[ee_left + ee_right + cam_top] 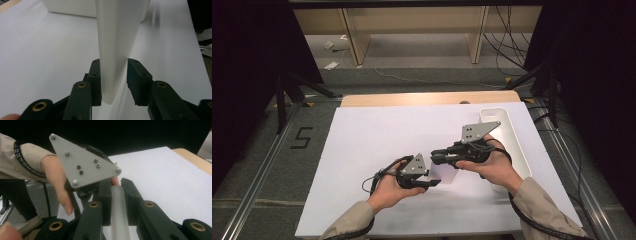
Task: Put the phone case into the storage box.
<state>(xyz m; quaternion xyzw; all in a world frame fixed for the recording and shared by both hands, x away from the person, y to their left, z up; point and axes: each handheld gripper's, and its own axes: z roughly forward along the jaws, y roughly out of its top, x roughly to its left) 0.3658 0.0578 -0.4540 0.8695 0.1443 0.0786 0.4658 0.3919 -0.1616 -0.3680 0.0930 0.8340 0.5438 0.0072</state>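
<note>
On the wooden table (412, 99) lies a large white sheet (377, 150), which covers nearly the whole top. Along its right edge stands a long white tray (512, 135) with rounded corners, partly behind the person's right hand (492, 167).

Near the middle of the sheet, the two hands hold their tools close together. The right gripper (434, 157) points toward the left of the high view. The left gripper (434, 182) sits just below it and points right. Each carries a grey three-cornered plate.

Between the two tools, above the sheet, is a white tapered piece (447, 173), smooth and matt. In the left gripper view the white tapered piece (115, 45) is broad far off and narrows to a rounded end that sits between the black jaws. On edge in the right gripper view it appears as a thin, faintly translucent strip (118, 207).

The right gripper's (116, 182) jaws are pressed together on this strip and pinch it on both flanks. Of the left gripper (113, 82), one pad lies flat against the piece and the other reaches its edge at the tip. Whether that pad presses on it cannot be told.
</note>
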